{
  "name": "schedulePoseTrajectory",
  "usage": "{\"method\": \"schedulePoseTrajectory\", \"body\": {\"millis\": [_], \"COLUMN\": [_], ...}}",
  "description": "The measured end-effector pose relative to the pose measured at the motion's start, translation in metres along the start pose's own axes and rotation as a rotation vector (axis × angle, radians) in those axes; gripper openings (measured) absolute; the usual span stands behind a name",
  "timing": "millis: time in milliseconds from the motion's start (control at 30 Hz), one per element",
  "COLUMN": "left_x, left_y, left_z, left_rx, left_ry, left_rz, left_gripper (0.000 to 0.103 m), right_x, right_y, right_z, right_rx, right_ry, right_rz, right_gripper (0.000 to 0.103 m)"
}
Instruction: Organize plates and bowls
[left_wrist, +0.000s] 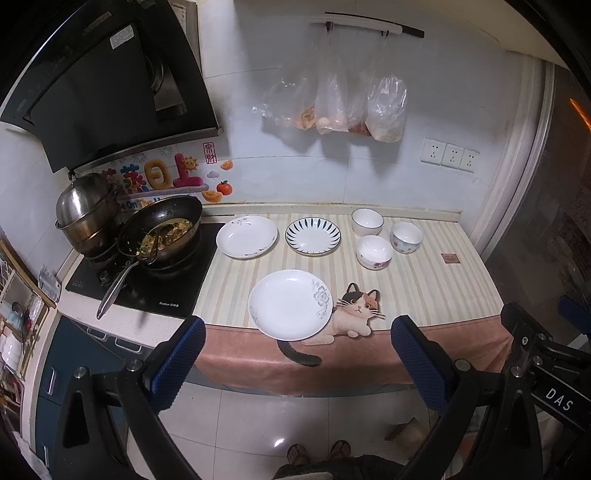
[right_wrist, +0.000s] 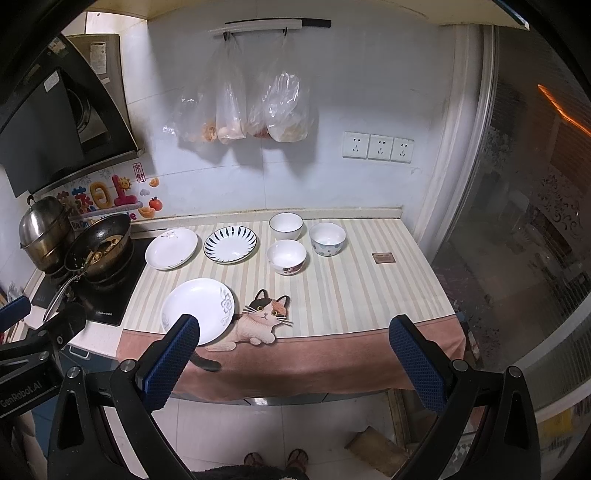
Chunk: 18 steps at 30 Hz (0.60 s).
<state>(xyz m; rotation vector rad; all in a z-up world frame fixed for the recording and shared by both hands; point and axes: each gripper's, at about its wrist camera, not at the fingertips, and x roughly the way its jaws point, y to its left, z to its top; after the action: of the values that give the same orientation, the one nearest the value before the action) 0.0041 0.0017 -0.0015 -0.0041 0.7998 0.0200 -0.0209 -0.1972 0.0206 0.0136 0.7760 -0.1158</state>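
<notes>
Three plates lie on the striped counter cloth (left_wrist: 424, 288): a white flower plate (left_wrist: 290, 304) (right_wrist: 197, 310) near the front edge, a white plate (left_wrist: 246, 236) (right_wrist: 171, 248) by the stove, and a blue-striped plate (left_wrist: 313, 235) (right_wrist: 230, 244). Three bowls stand at the back right: a white bowl (left_wrist: 366, 221) (right_wrist: 286, 226), a floral bowl (left_wrist: 374, 252) (right_wrist: 286, 257) and a dotted bowl (left_wrist: 406, 237) (right_wrist: 327, 239). My left gripper (left_wrist: 297, 354) is open and empty, held before the counter's front edge. My right gripper (right_wrist: 293, 354) is likewise open and empty.
A wok with food (left_wrist: 162, 230) (right_wrist: 99, 245) and a steel pot (left_wrist: 86, 210) sit on the black cooktop (left_wrist: 155, 291) at the left. Plastic bags (left_wrist: 332, 107) hang on the wall. A small brown card (left_wrist: 451, 258) lies at the counter's right. Floor tiles are below.
</notes>
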Motion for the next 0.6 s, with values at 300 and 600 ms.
{"method": "schedulePoseTrajectory", "body": {"millis": [300, 600], "left_x": [0.024, 0.156], "left_y": [0.022, 0.102], "left_z": [0.0, -0.004], "left_rx": [-0.012, -0.069], "left_ry": [-0.023, 0.1], "left_rz": [0.001, 0.099], "left_gripper": [0.103, 0.103], "right_x": [0.031, 0.185], "right_y": [0.003, 0.025], "right_z": [-0.006, -0.029], "right_rx": [0.069, 0.152], "right_ry": [0.028, 0.275], "right_rz": [0.106, 0.26], "right_gripper": [0.103, 0.103]}}
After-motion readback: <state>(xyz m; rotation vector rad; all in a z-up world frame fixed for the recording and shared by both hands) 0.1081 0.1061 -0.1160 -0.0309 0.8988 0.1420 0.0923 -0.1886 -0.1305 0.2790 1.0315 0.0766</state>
